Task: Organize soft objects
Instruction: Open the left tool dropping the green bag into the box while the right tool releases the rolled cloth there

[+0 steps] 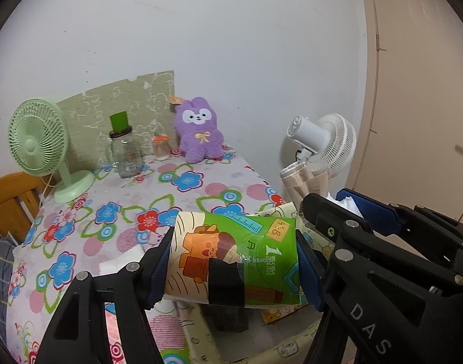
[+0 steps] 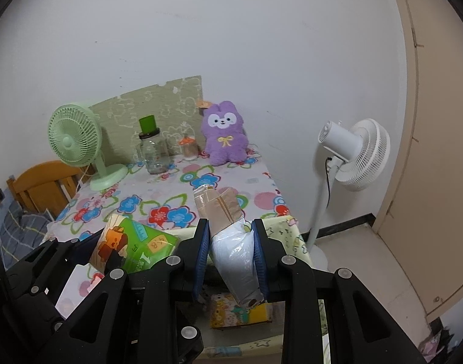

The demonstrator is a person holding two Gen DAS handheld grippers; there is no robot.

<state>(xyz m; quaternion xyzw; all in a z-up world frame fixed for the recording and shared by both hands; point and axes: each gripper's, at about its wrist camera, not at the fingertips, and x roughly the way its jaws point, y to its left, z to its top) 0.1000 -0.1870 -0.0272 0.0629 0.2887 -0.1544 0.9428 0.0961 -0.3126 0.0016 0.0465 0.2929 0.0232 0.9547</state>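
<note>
My left gripper (image 1: 234, 265) is shut on a green cartoon-printed tissue pack (image 1: 231, 257), held sideways above the table's near edge; the pack also shows in the right wrist view (image 2: 134, 244). My right gripper (image 2: 231, 251) is shut on a white and beige soft pack (image 2: 231, 239), tilted up, to the right of the left gripper; the pack also shows in the left wrist view (image 1: 301, 179). A purple plush bunny (image 1: 199, 132) sits upright against the wall at the table's far end (image 2: 223, 136). A yellow printed box (image 2: 240, 312) lies below the right gripper.
The table has a flowered cloth (image 1: 182, 188). On it stand a green desk fan (image 1: 46, 148), a glass jar with a green lid (image 1: 123, 148) and a small orange-capped bottle (image 1: 161, 145). A white standing fan (image 2: 349, 157) is right of the table. A wooden chair (image 2: 46, 185) is at the left.
</note>
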